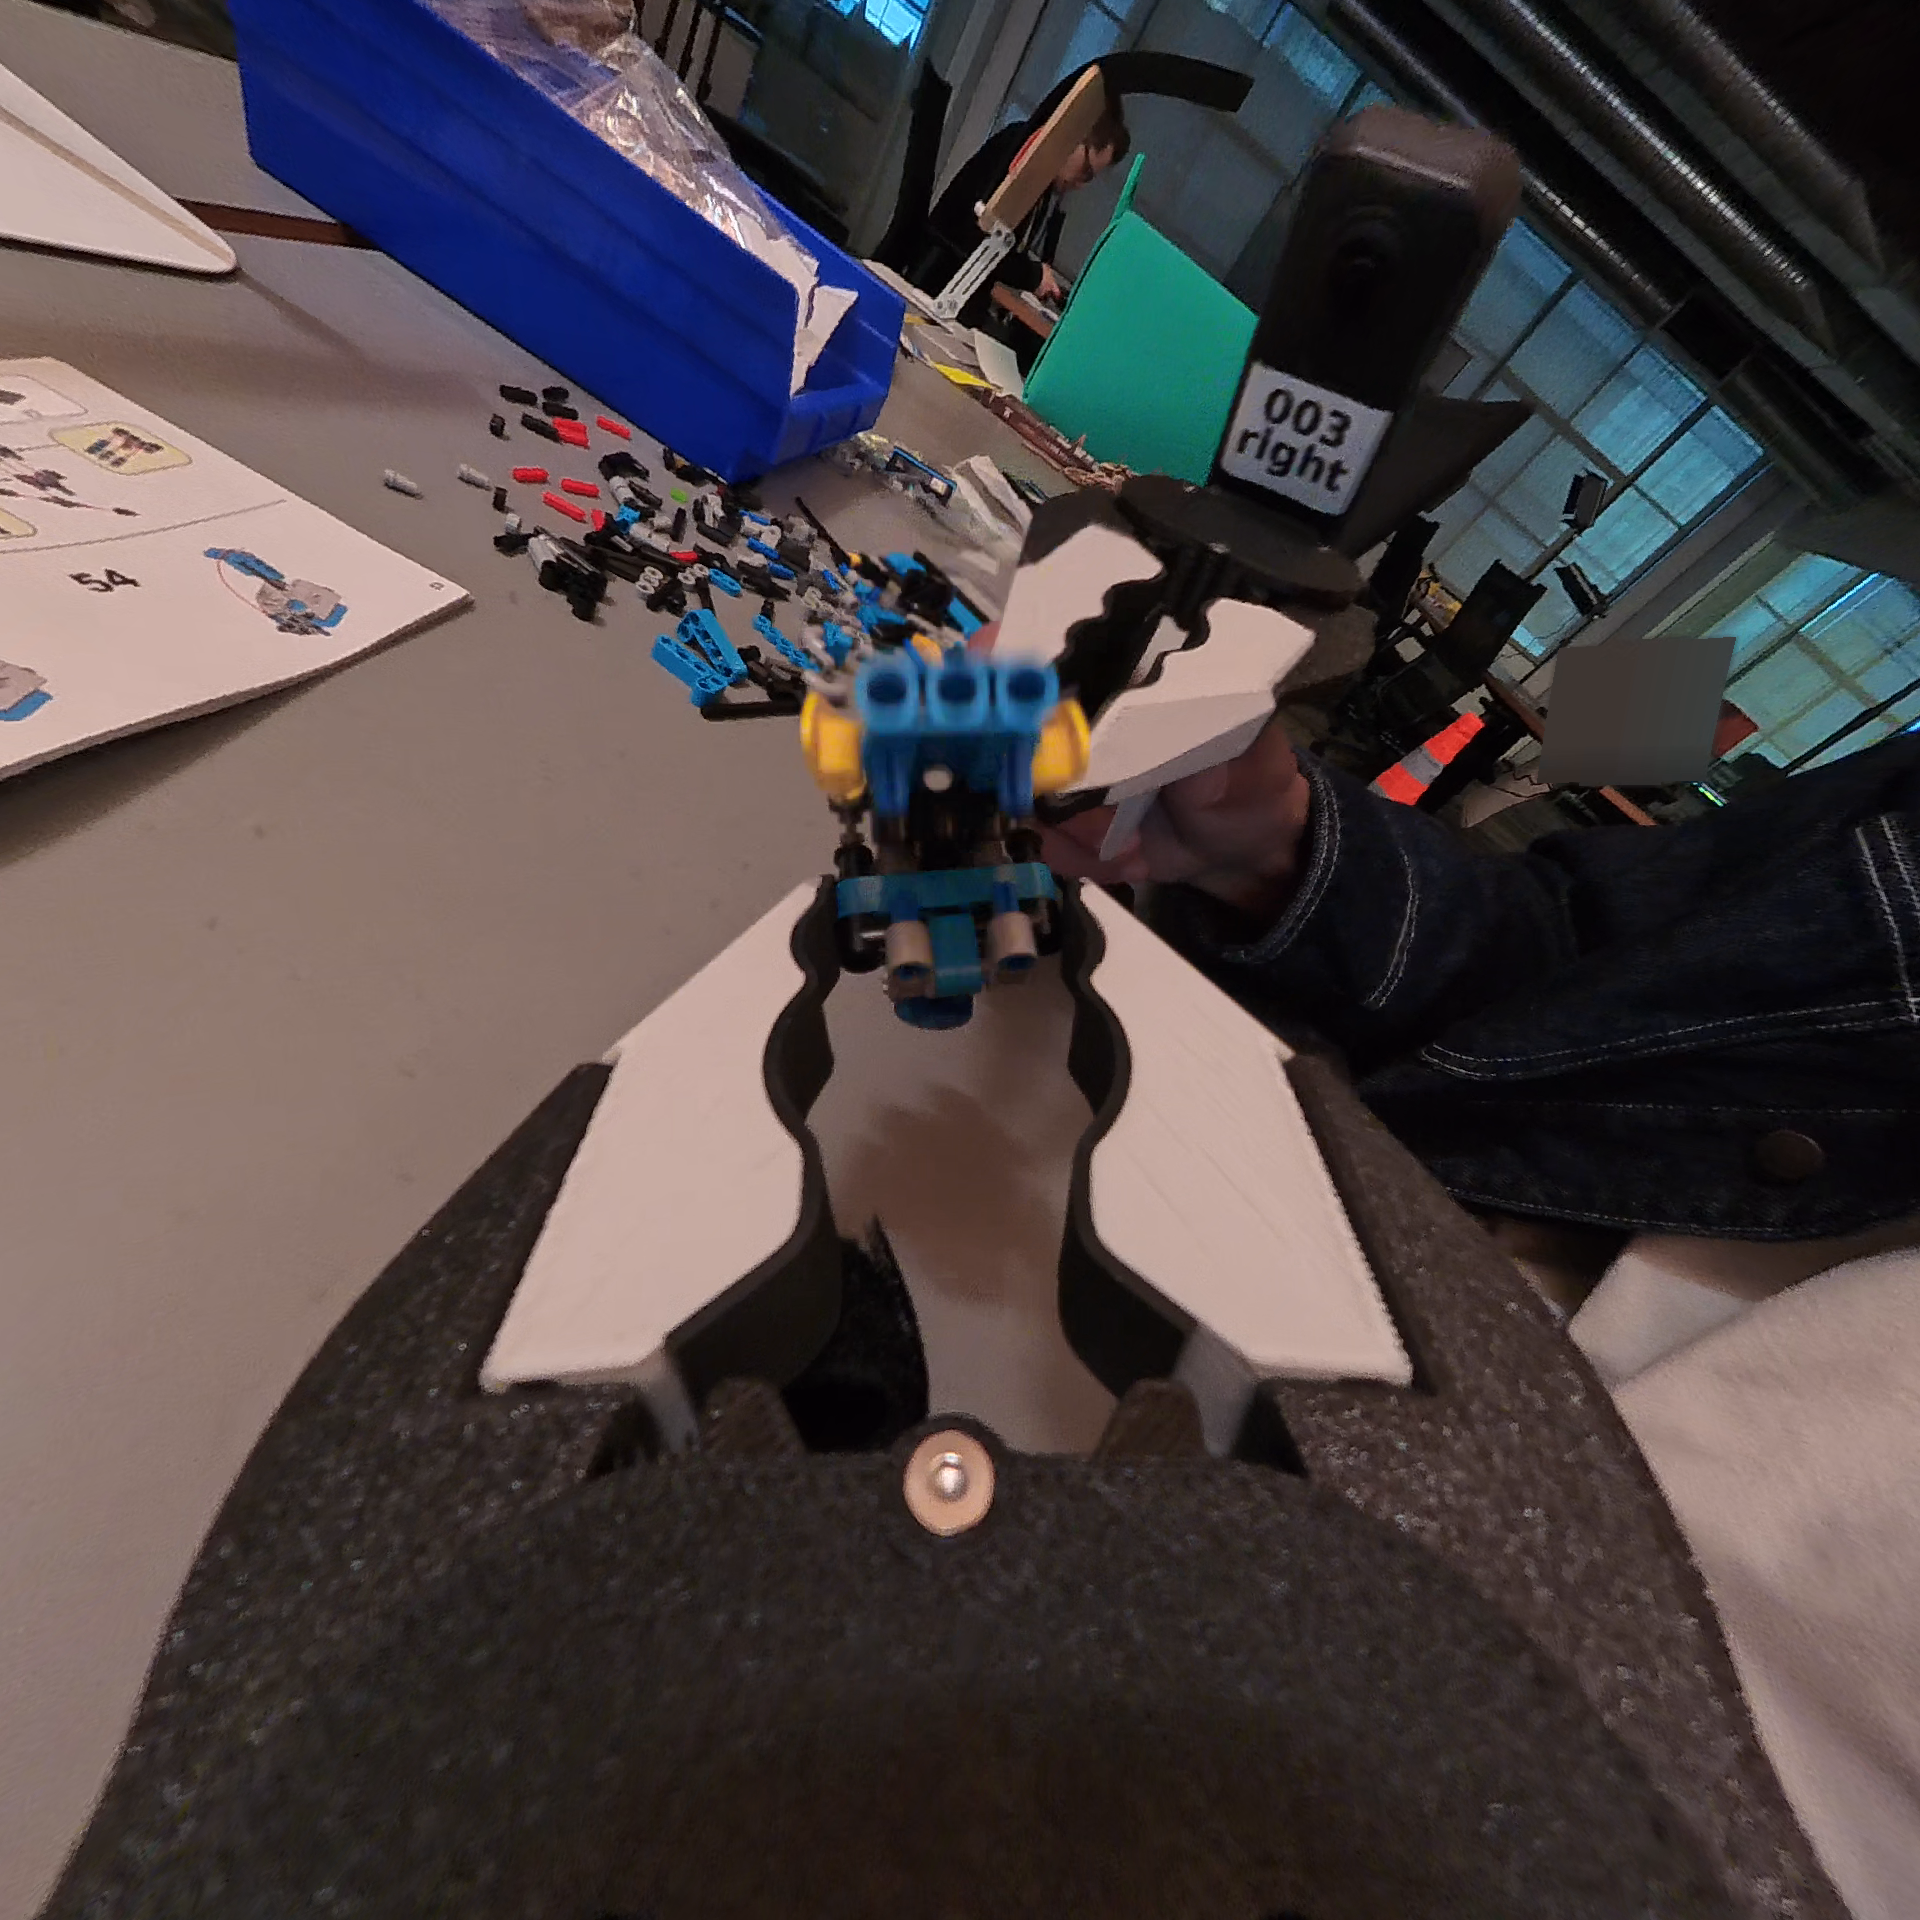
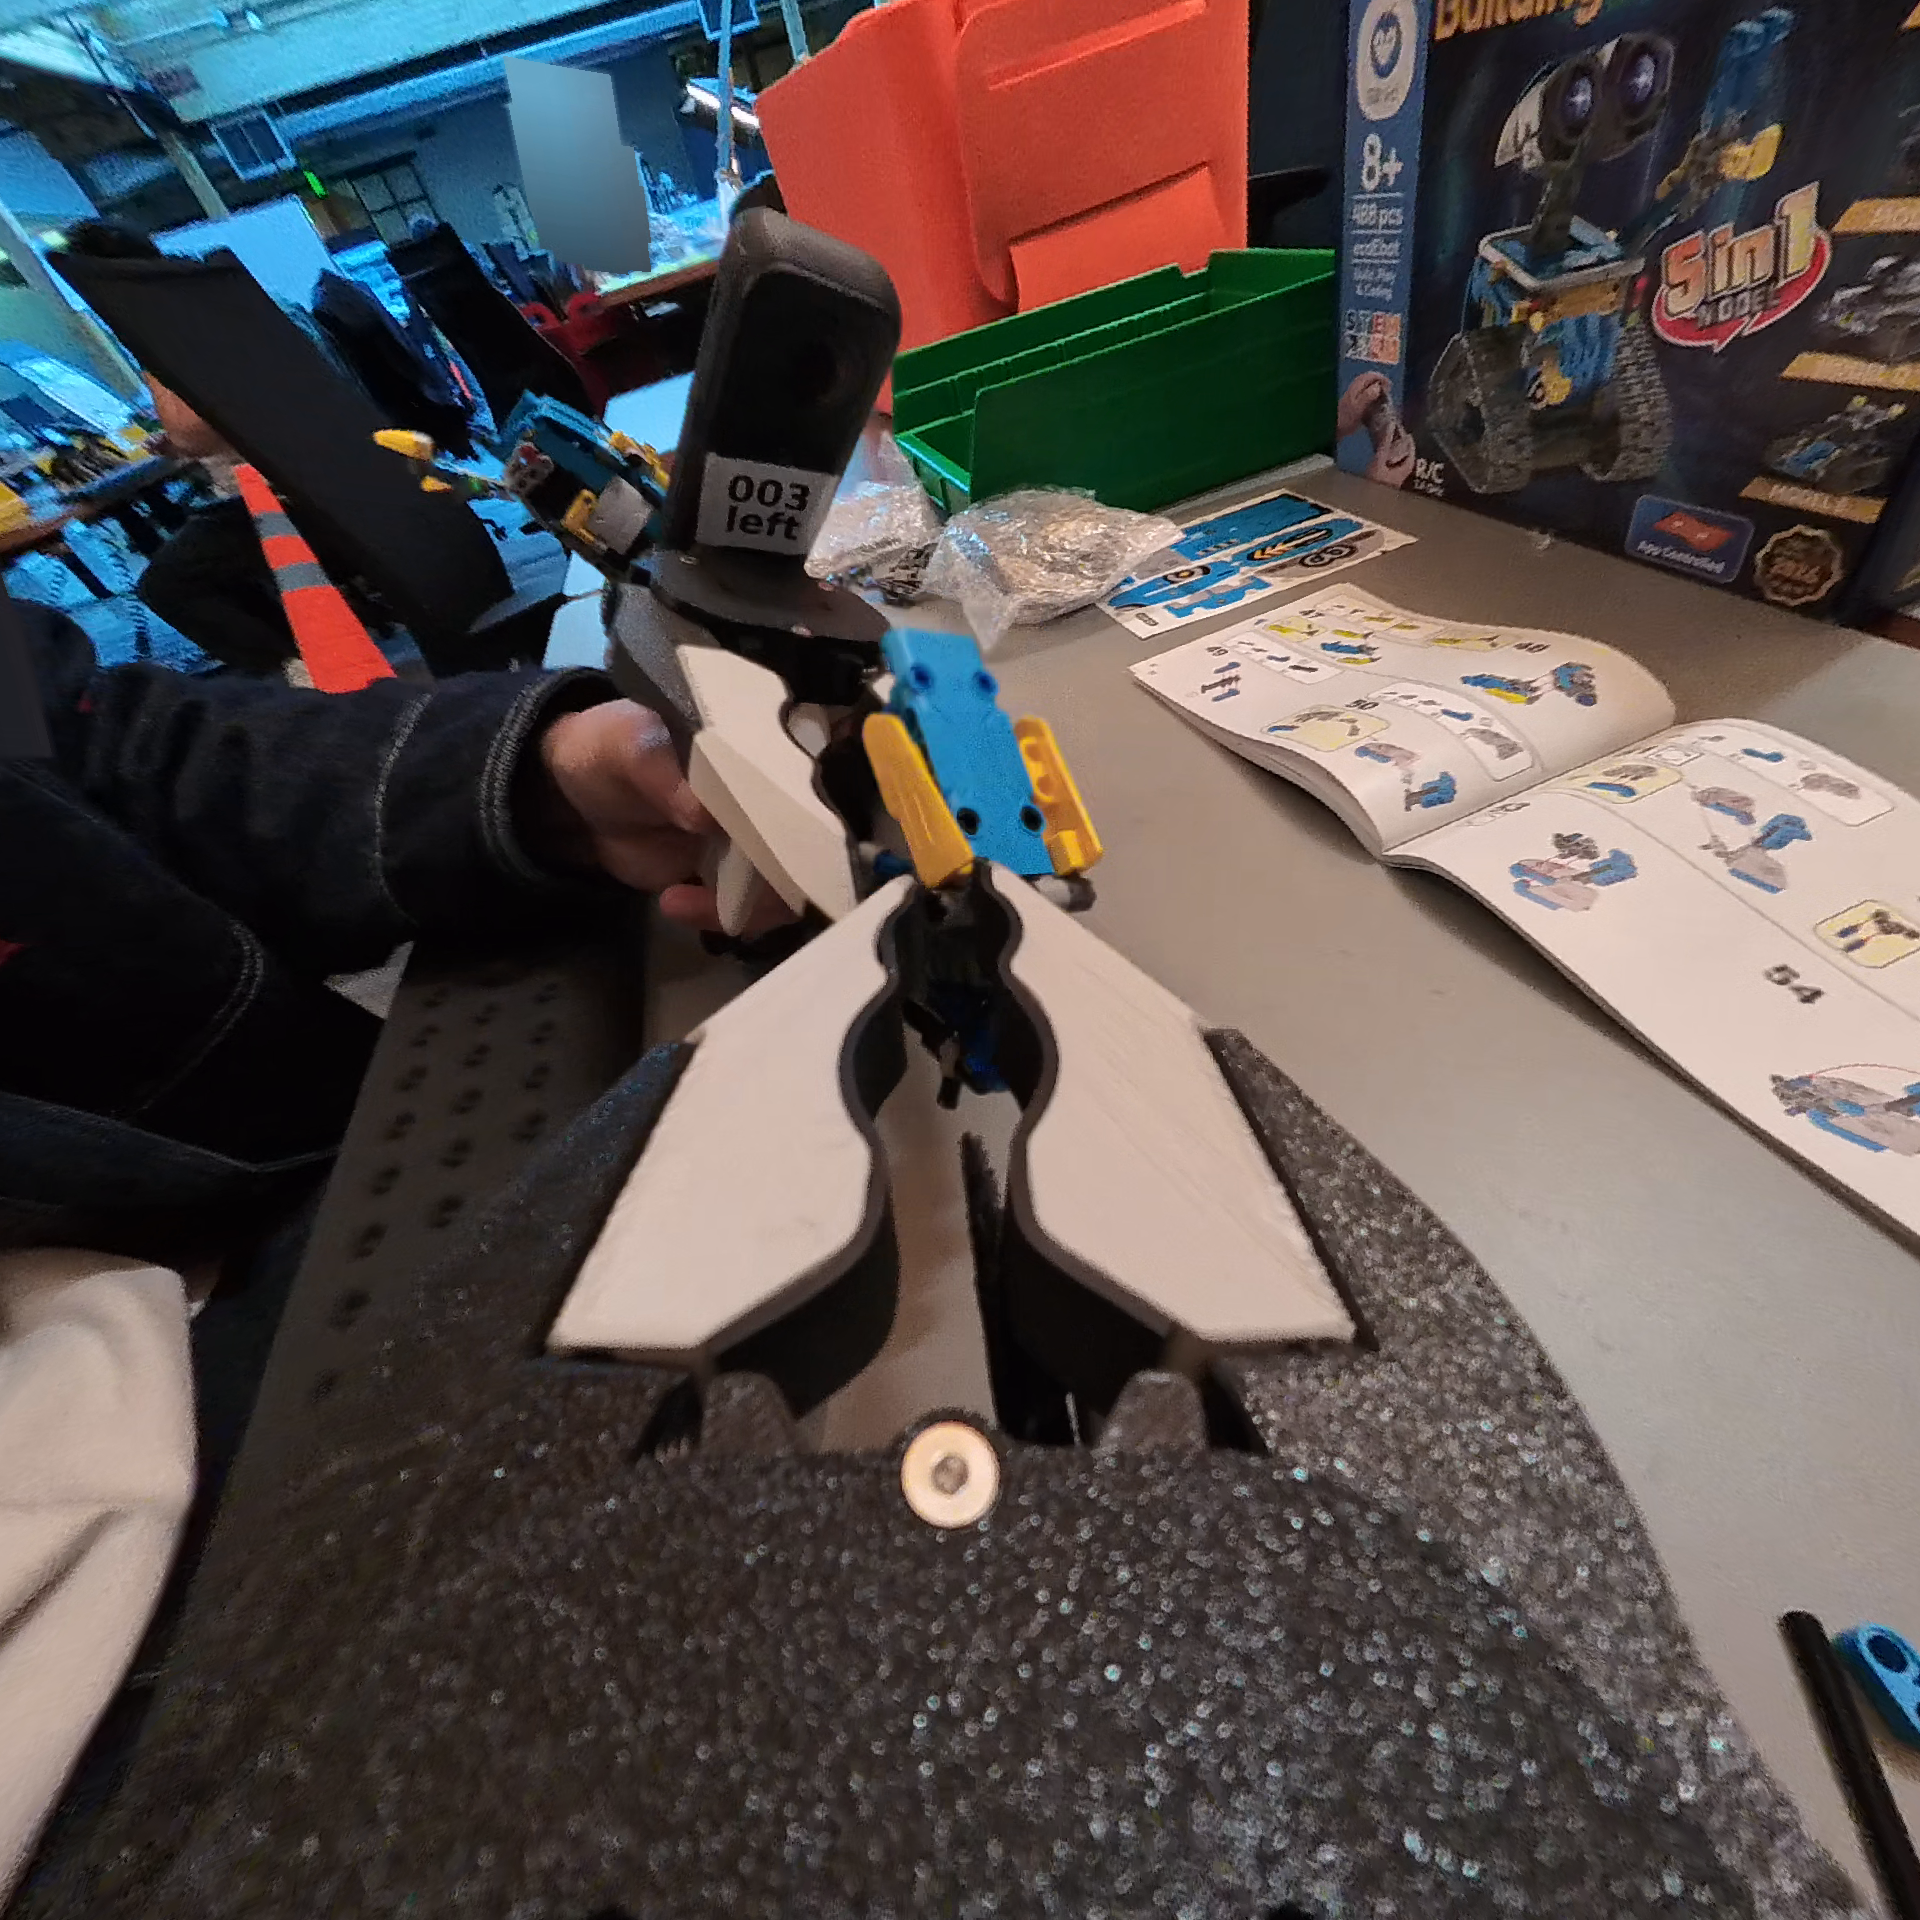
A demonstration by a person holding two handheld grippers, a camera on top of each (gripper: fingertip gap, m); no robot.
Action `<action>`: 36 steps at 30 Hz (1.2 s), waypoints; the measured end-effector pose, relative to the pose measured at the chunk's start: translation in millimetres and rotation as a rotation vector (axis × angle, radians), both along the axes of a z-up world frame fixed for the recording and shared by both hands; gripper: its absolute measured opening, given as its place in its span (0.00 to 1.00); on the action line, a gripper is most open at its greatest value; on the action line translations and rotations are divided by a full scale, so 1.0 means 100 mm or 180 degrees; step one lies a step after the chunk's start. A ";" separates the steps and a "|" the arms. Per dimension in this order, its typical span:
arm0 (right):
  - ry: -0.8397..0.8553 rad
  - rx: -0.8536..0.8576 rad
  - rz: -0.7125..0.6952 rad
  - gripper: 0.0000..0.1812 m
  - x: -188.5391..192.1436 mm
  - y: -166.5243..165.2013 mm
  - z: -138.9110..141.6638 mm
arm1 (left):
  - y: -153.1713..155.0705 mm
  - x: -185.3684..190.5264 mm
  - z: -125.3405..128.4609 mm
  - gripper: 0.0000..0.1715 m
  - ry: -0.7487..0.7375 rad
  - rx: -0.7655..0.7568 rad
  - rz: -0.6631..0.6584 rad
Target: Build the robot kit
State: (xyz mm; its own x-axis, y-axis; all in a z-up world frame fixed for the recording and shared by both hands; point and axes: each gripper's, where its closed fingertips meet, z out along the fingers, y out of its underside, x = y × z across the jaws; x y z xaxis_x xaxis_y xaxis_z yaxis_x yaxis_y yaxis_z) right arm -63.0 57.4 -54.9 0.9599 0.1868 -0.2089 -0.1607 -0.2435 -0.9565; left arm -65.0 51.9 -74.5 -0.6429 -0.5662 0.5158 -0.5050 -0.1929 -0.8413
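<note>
A small brick model (image 1: pixel 956 727), blue with yellow side pieces and a dark core, is held in the air above the grey table (image 1: pixel 364 935). My left gripper (image 1: pixel 945 899) is shut on its lower blue end. My right gripper (image 2: pixel 951 883) is shut on the dark part under the model's blue and yellow body (image 2: pixel 966 769). Each gripper shows in the other's view: the right one (image 1: pixel 1049 707) at the model's far right side, the left one (image 2: pixel 831 831) at its left. A hand in a dark denim sleeve (image 2: pixel 312 790) holds each.
Several loose brick pieces (image 1: pixel 644 540) lie by a blue bin (image 1: pixel 520 208). An open instruction booklet (image 2: pixel 1558 810) lies on the table. A green bin (image 2: pixel 1122 405), plastic bags (image 2: pixel 1039 540), a sticker sheet (image 2: pixel 1247 561) and the set's box (image 2: pixel 1642 291) stand behind. My two grippers' fingertips are within a few centimetres of each other.
</note>
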 end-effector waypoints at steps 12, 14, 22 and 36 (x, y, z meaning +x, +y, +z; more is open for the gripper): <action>0.0743 0.0097 -0.0133 0.05 0.12 0.02 0.04 | 0.08 0.09 0.09 0.24 -0.0166 -0.0022 0.0206; 0.0926 0.0119 -0.0195 0.05 0.15 0.02 0.05 | 0.10 0.12 0.10 0.24 -0.0216 0.0018 0.0281; 0.1516 -0.0090 -0.0364 0.05 0.22 0.04 -0.16 | 0.14 0.20 -0.07 0.24 -0.0112 0.0325 0.0440; 0.2614 -0.0121 -0.0287 0.04 0.27 0.01 -0.26 | 0.16 0.27 -0.10 0.24 -0.0292 0.0629 0.0618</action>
